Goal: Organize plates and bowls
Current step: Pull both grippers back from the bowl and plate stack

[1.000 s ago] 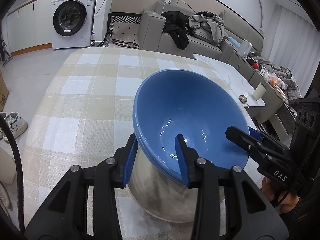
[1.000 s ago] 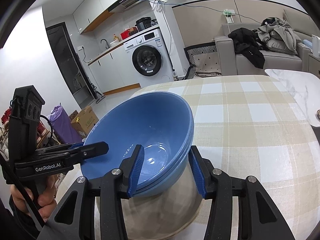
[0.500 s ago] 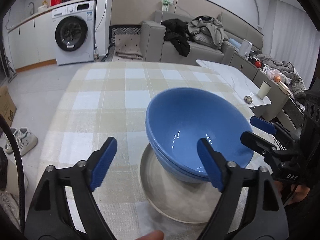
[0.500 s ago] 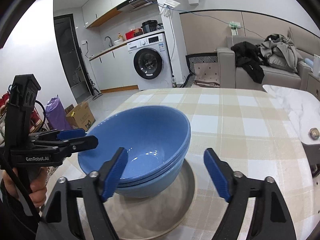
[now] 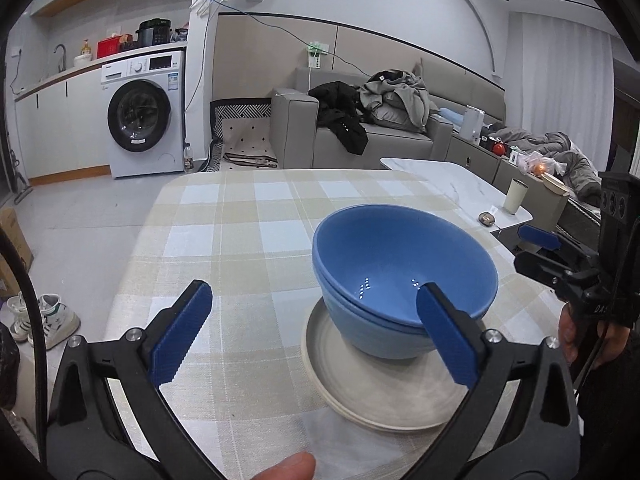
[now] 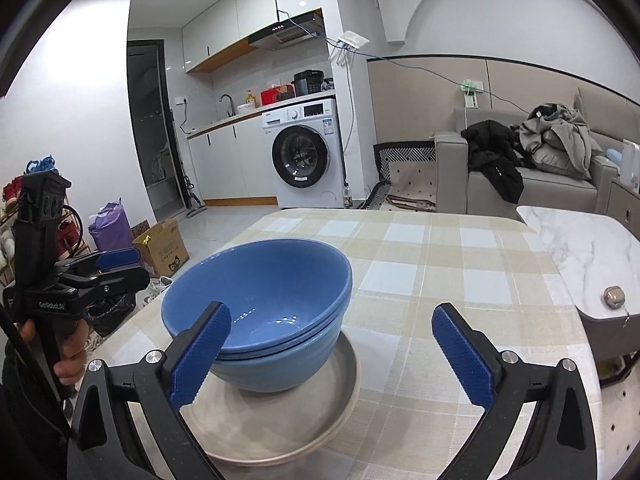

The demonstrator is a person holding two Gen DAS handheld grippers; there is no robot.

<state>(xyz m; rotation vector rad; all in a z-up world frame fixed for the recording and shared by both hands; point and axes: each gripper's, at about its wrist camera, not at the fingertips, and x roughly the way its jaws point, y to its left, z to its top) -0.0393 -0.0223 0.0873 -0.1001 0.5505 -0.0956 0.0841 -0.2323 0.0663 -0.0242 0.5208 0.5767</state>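
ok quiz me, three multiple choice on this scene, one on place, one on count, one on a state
1. Where do the blue bowls sit?
A. on the grey plates
B. on the marble side table
C. on the sofa

2. How many blue bowls are nested?
A. one
B. two
C. four

3. How is the right tool?
A. shut on a bowl
B. open, holding nothing
C. shut on a plate

Answers: 1 A, the bowls' base rests on the plates. 2 B, two rims show, one in the other. 3 B, its jaws stand wide apart, the bowls free.
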